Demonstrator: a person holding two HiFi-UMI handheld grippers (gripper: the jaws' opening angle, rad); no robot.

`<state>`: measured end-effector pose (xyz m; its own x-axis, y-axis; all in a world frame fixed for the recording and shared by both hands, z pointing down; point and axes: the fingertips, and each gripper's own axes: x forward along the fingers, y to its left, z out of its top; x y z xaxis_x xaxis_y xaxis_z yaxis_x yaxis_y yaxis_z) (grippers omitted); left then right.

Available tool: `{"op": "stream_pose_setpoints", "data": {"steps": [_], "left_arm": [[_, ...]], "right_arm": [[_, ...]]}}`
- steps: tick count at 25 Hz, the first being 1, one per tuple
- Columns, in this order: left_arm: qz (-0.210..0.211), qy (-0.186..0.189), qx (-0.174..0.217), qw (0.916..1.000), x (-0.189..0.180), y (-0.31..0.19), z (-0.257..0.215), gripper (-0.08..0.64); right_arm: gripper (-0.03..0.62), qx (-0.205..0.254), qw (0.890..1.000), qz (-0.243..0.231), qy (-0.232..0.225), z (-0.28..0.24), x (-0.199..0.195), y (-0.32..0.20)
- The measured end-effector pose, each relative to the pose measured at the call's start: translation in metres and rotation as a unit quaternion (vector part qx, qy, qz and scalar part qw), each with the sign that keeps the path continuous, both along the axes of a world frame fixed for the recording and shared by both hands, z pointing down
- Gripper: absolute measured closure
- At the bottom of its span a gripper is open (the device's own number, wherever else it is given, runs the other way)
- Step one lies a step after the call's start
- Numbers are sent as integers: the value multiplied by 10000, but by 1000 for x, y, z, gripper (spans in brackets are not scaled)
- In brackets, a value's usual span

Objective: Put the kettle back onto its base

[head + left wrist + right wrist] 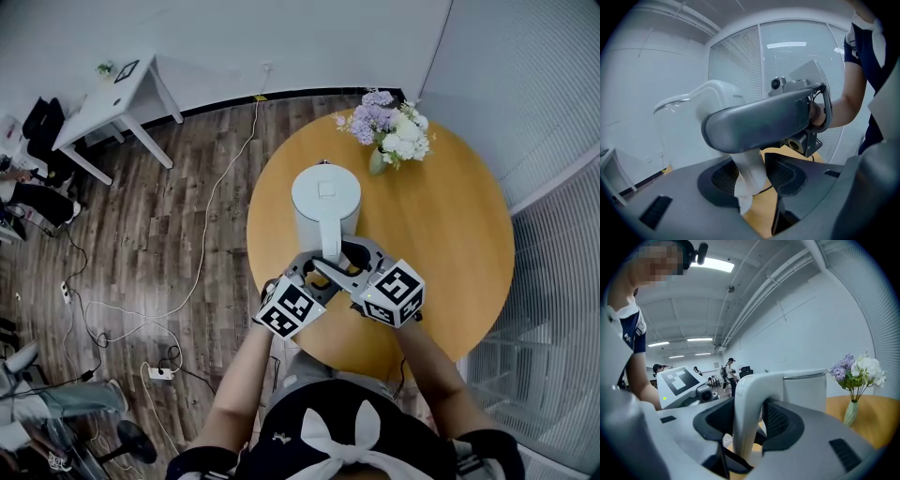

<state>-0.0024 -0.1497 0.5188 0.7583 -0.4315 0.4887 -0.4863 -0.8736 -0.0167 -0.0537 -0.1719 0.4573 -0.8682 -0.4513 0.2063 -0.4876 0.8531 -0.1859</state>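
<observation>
Head view: the kettle [325, 202] sits at frame centre over the table [450, 234]. The base is not seen and is likely hidden beneath it. Your left gripper [314, 270] and right gripper [352, 259] both pinch the handle [331, 246], and neither is nearer. The handle runs upright between the pads, with the kettle's body ahead of the jaws, toward frame top. Judgement: seating depends on holding that axis plumb.

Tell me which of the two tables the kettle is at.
The round wooden table, the one with the flowers; the kettle is over its left part in the head view. The white rectangular table stands apart by the wall.
</observation>
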Motion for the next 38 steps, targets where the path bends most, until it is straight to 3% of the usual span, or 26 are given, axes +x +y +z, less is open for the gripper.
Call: {"op": "stream_pose_setpoints", "data": {"steps": [38], "left_arm": [[166,-159,-489,9985,1,4,48,376]], "right_arm": [[403,-488,9985,199,180,48,2,-1]]}}
